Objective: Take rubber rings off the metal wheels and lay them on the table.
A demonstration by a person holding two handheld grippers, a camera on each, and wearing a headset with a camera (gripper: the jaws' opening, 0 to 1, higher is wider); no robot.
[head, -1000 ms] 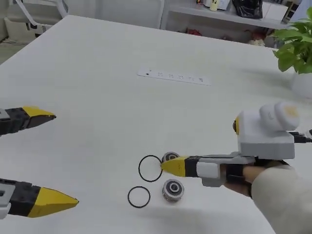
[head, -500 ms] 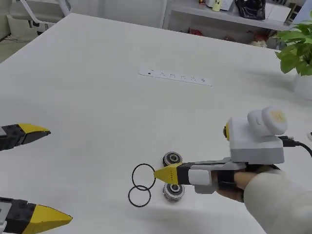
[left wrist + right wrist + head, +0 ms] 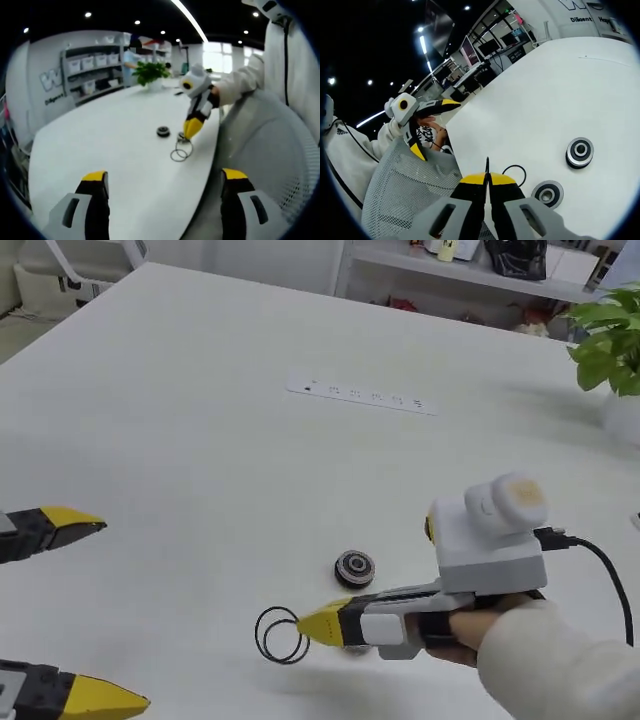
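While the right hand does the fiddly bit, the left gripper [image 3: 127,614] hangs off to the left, well apart from the work, jaws spread wide with nothing between them. My guess is it's there to keep out of the way, or to steady a wheel if one rolls.

Moving right, the two rings [image 3: 280,635] overlap on the table [image 3: 200,440] near its front edge, just left of the wheels. The right gripper [image 3: 303,625] lies low, nearly flat to the table, with its yellow tips pressed together right at the rings. In the right gripper view a thin black line sticks up from between the jaws, so it looks like it's pinching a ring [image 3: 487,164] edge-on, with the other ring [image 3: 516,167] flat on the table just beyond. The low angle makes sense: you lay a floppy ring down, you don't drop it.

Right of that, one wheel [image 3: 354,567] sits in the open. The second wheel [image 3: 547,193] is just beside the jaws. I can't tell if either has rubber left on it, they're too small. If both are bare, I'd say all that's left is to let go.
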